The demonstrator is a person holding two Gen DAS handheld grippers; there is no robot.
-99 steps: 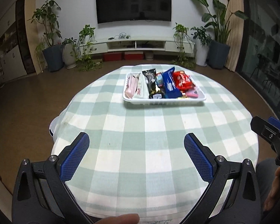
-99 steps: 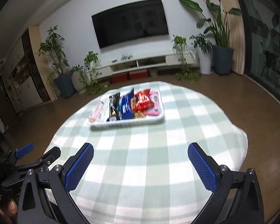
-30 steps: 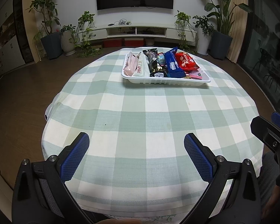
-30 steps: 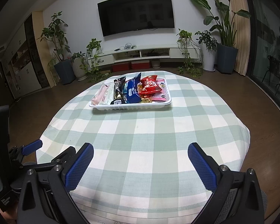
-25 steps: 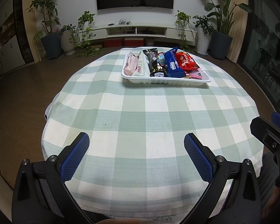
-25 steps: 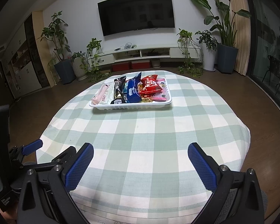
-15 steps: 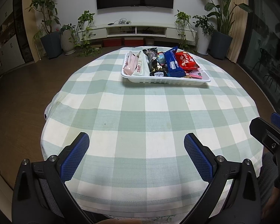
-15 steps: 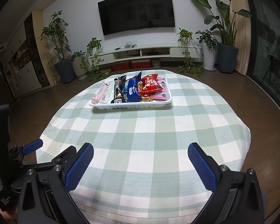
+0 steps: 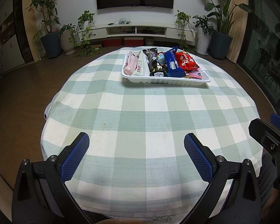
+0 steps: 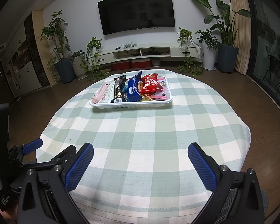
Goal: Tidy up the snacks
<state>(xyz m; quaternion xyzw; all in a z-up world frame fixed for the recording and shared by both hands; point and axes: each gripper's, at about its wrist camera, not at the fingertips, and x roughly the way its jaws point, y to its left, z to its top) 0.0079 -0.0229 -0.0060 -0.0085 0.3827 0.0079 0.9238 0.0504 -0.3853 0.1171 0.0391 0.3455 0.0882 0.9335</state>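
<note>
Bare checked tablecloth [image 9: 140, 112] ahead of both wide-open grippers, white snack tray [image 9: 164, 79] at 12 o'clock far across, packets [image 10: 133, 90] piled inside it.

Little legible. On the left hand-held gripper's black body [image 10: 4, 198], in white print: "Data Acquisition System". White script on the red packet [image 9: 186, 61] in the tray [image 9: 164, 79], too blurred to make out. Small print on the blue packet [image 9: 172, 63] and black packet [image 9: 156, 73] unreadable.
</note>
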